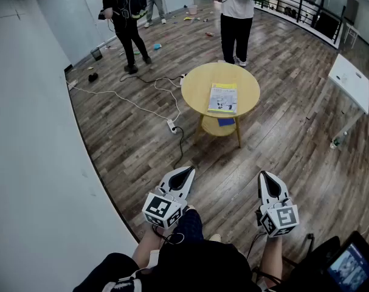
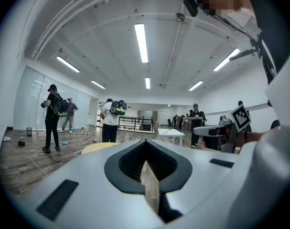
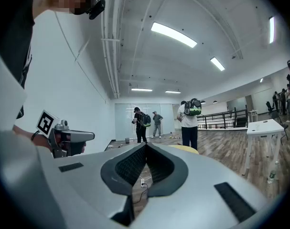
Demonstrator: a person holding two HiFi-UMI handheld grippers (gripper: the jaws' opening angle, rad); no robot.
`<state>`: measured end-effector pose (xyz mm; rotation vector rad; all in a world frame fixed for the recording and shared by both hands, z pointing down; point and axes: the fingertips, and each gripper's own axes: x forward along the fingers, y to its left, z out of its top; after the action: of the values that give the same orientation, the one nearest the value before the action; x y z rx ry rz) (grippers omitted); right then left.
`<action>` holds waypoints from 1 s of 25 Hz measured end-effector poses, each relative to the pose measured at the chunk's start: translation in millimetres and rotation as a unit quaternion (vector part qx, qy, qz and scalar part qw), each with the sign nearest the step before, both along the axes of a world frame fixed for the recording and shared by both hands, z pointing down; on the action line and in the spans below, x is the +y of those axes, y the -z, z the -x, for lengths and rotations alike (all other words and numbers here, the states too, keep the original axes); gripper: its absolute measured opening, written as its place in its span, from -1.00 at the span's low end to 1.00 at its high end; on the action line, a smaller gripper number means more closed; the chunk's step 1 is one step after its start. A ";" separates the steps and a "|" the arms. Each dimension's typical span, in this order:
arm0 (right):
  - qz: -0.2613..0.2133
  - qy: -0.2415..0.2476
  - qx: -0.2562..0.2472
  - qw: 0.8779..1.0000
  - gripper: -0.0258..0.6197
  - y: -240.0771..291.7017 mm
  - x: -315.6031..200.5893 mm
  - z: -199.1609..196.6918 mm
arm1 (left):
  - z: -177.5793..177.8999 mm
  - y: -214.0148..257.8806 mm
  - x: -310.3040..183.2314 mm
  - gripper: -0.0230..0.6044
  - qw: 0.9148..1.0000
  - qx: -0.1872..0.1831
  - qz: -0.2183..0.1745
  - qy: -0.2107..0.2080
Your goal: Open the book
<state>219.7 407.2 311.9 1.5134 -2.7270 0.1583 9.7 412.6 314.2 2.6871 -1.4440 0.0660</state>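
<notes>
A closed book (image 1: 223, 98) with a pale blue and yellow cover lies flat on a round yellow table (image 1: 248, 84) out in the middle of the wooden floor. Both grippers are held close to the person's body, far short of the table and level. My left gripper (image 1: 187, 171) is shut and empty, its tips meeting in the left gripper view (image 2: 145, 142). My right gripper (image 1: 264, 176) is shut too, with nothing between its jaws (image 3: 145, 146). Only a yellow sliver of the table (image 2: 99, 147) shows over the left jaws, and the table (image 3: 185, 148) also peeks over the right ones.
A power strip (image 1: 171, 125) and white cables trail over the floor left of the table. A blue item (image 1: 225, 121) lies on the table's lower shelf. Three people stand beyond it, the nearest (image 1: 236, 17) right behind. A white table (image 1: 349, 78) stands right, a white wall (image 1: 32, 132) left.
</notes>
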 end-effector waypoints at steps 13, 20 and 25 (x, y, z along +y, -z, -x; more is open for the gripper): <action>-0.009 -0.044 -0.008 0.999 -0.91 5.0 -266.5 60.5 | 58.1 2.6 -291.4 -0.94 0.999 -0.008 -0.027 -0.038; 0.023 -0.079 -0.003 0.997 -0.91 -10.8 -400.7 71.3 | 71.2 -9.8 -429.4 -0.94 0.998 0.000 -0.004 -0.069; 0.049 -0.060 0.013 0.997 -0.91 -30.9 -432.4 58.9 | 58.1 -30.2 -453.4 -0.94 0.998 -0.004 0.017 -0.058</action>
<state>160.8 -25.2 342.8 1.6401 -2.5682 0.2684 -48.4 -40.8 344.4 2.7447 -1.2750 0.1095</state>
